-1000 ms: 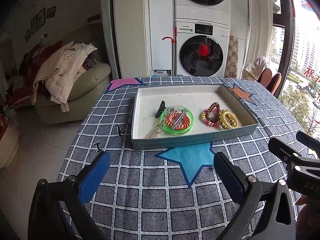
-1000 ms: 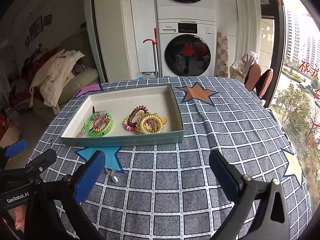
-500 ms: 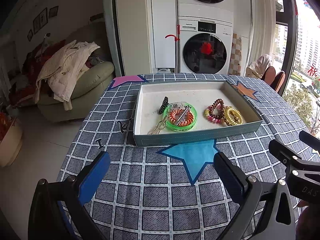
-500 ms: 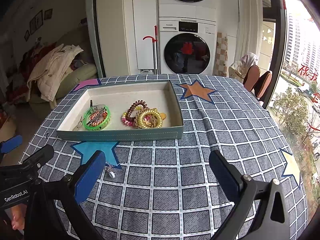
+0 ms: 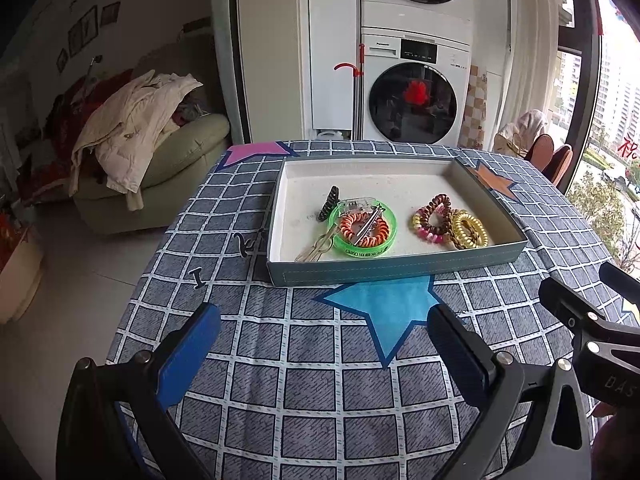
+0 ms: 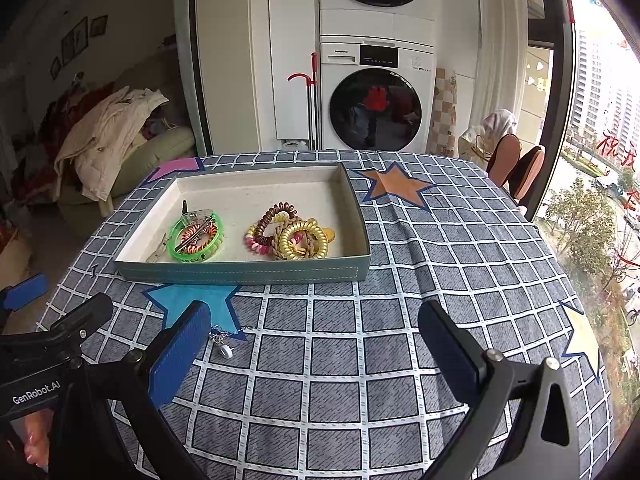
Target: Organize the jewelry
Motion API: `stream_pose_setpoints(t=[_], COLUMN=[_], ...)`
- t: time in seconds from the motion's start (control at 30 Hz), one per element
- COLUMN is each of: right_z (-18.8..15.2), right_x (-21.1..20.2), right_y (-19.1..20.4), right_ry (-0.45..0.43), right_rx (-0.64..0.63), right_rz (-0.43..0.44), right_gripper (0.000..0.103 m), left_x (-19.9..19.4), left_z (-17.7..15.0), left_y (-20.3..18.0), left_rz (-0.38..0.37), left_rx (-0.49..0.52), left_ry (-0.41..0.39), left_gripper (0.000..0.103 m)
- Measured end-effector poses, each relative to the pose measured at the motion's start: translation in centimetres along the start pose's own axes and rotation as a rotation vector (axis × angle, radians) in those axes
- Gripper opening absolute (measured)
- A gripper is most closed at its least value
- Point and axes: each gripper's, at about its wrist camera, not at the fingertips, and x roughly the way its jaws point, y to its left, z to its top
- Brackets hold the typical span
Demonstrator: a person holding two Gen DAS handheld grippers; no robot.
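Left gripper: bottom of the left view, jaws spread wide, nothing between them, above checked cloth. Right gripper: bottom of the right view, likewise wide apart and holding nothing.

Just beyond the right gripper's blue pad, lower left of centre in the right view: small chain with white bead, lying on the cloth at the tip of the blue star. Loose, touching neither finger.

Left of centre in the left view, on the cloth beside the tray: two small dark clips.

Centre of both views: shallow grey tray, white inside. In its left half: green ring with orange coil tie and metal clip inside it; black claw clip behind; silver pins at its near left. In its right half: brown coil tie, pink-yellow beads and gold coil tie, bunched and touching.

Upper centre, beyond the table: stacked washing machines. Upper left: sofa heaped with clothes.
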Motion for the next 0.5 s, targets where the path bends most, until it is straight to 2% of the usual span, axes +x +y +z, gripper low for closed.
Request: stream_pose_setpoints(t=[0.5], right_z=[0.16], right_x=[-0.1], right_y=[0.04], right_ry=[-0.002], right_rx=[-0.002], right_rz=[0.002], right_gripper=[0.103], left_x=[0.17], left_z=[-0.13], left_y=[0.09], left_rz=[-0.004], left_rx=[-0.004], left_ry=[0.003], left_gripper=[0.103])
